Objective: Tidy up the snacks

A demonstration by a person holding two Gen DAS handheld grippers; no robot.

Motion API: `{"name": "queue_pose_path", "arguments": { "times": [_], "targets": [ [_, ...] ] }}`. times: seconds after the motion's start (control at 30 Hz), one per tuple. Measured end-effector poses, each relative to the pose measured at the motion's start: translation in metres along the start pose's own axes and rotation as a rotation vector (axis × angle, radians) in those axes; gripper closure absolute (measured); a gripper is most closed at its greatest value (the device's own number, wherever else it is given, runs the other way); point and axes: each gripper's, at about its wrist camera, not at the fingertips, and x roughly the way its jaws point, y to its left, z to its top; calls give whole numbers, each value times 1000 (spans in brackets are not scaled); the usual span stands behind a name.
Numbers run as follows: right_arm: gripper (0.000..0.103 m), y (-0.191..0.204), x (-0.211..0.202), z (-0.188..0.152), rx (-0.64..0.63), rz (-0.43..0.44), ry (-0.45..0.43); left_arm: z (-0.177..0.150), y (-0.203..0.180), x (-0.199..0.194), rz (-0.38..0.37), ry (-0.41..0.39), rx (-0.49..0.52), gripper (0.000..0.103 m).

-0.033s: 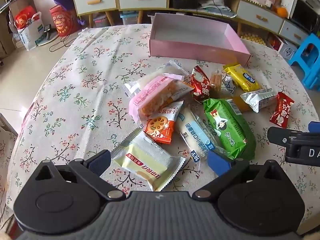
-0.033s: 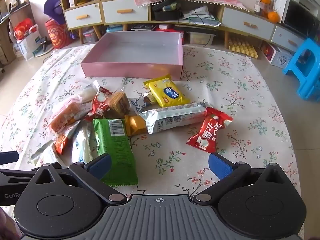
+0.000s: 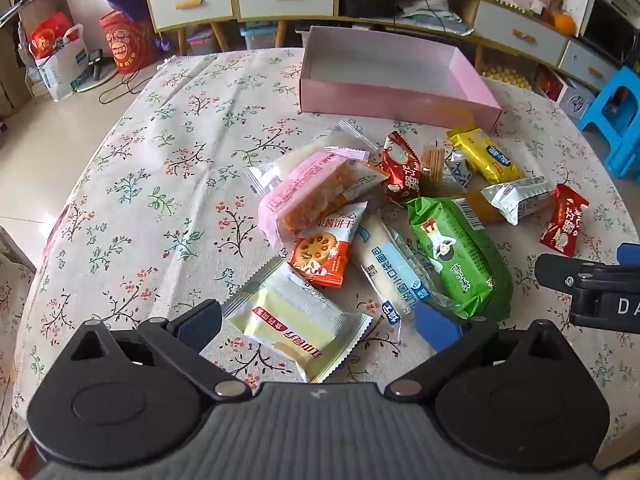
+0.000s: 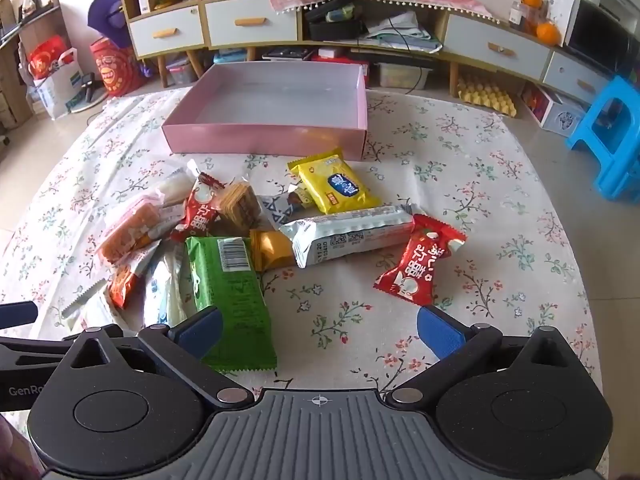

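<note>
Several snack packets lie in a pile on the floral tablecloth in front of an empty pink box (image 3: 394,98) (image 4: 264,142). My left gripper (image 3: 318,326) is open, its fingers either side of a pale yellow-white packet (image 3: 296,322). Beyond it lie an orange biscuit packet (image 3: 324,250), a pink packet (image 3: 308,196), a blue-white bar (image 3: 386,270) and a green packet (image 3: 456,256) (image 4: 230,284). My right gripper (image 4: 318,334) is open and empty above bare cloth, the green packet by its left finger and a red candy packet (image 4: 420,266) ahead right. A yellow packet (image 4: 338,184) and a silver bar (image 4: 348,234) lie farther on.
The table (image 3: 152,184) is round, its edge falling away to the left. Low cabinets with drawers (image 4: 252,26) line the back wall. A blue stool (image 4: 612,140) stands right of the table. The right gripper's side shows at the left wrist view's right edge (image 3: 592,292).
</note>
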Motion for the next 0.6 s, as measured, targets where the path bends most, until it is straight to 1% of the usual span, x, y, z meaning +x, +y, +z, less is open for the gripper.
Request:
{"name": "queue_pose_path", "arguments": {
  "times": [0.03,0.6],
  "targets": [
    [0,0,0,0,-2,0,0,0,-7,3,19,-8,13,0],
    [0,2,-1,-1,-19,-6,-2,-4,-13,3,30,-12,26,0]
  ]
}}
